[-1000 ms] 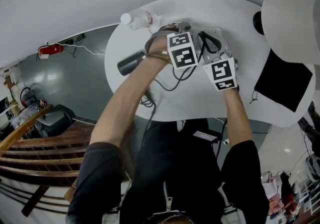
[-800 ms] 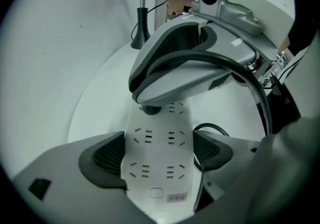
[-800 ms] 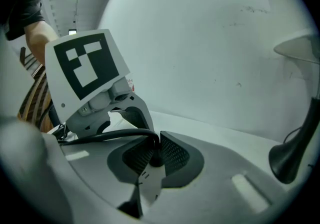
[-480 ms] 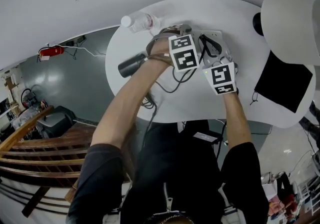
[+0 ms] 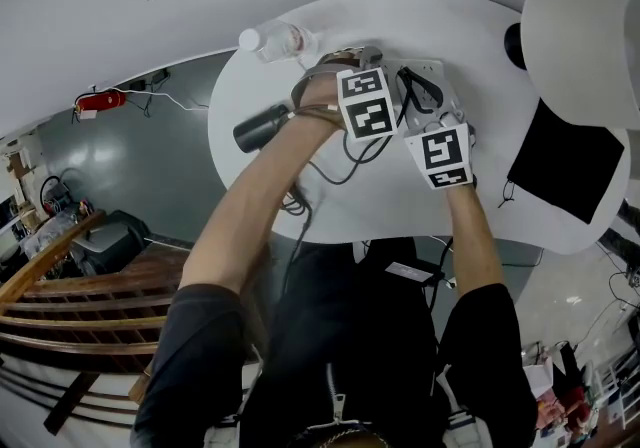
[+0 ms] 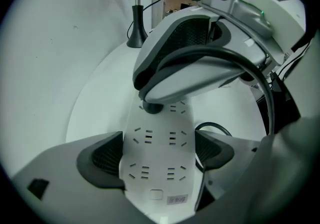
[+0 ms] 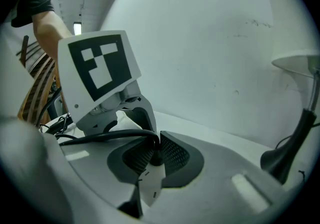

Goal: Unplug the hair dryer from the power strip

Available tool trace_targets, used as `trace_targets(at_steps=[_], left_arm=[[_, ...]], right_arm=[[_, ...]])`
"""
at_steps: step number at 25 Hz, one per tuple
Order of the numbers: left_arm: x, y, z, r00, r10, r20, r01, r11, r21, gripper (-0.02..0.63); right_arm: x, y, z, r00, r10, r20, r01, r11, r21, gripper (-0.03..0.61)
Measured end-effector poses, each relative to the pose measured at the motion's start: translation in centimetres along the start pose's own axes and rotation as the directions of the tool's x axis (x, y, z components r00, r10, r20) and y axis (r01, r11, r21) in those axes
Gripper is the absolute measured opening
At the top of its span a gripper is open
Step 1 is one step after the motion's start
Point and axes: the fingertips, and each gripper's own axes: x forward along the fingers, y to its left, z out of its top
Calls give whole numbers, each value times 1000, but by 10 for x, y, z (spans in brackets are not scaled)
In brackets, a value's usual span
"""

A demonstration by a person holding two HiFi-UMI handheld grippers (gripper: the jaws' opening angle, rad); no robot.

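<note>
Cool, even overhead light; fisheye warping and dark vignetting at edges.

Dark short-sleeved top (image 5: 340, 336), perhaps zipped; white tongs (image 6: 157, 154) bear black-and-white marker cubes (image 5: 365, 104).

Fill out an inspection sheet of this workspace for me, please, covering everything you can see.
Surface: round white table.
Job's things: white power strip on the table; black plug seated in it; hair dryer lying left of the strip.
Clutter: water bottle, lamp, flat black pad.
Grippers: left claw clamped across the power strip; right claw shut on the plug.
Cables: black cable leads from the plug; loose loops trail off the table's near edge.
Surroundings: grey floor, wooden slats at left.
</note>
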Motion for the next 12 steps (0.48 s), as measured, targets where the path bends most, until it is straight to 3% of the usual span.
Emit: trace_targets(at_steps=[3,7,12], left_arm=[[3,-3,0,1000,-9,-7,9,1000,15,428],[4,-3,1,1000,-13,-15,13,1000,16,428],[5,-3,1,999,-28,-16,28,1000,9,431]], right_arm=[[-2,0,-1,1000,1,9,-1,1000,9,38],[0,-8,3,999,7,32,-10,995,97,38],[-7,-4,8,999,-7,51,6,1000,22,28]])
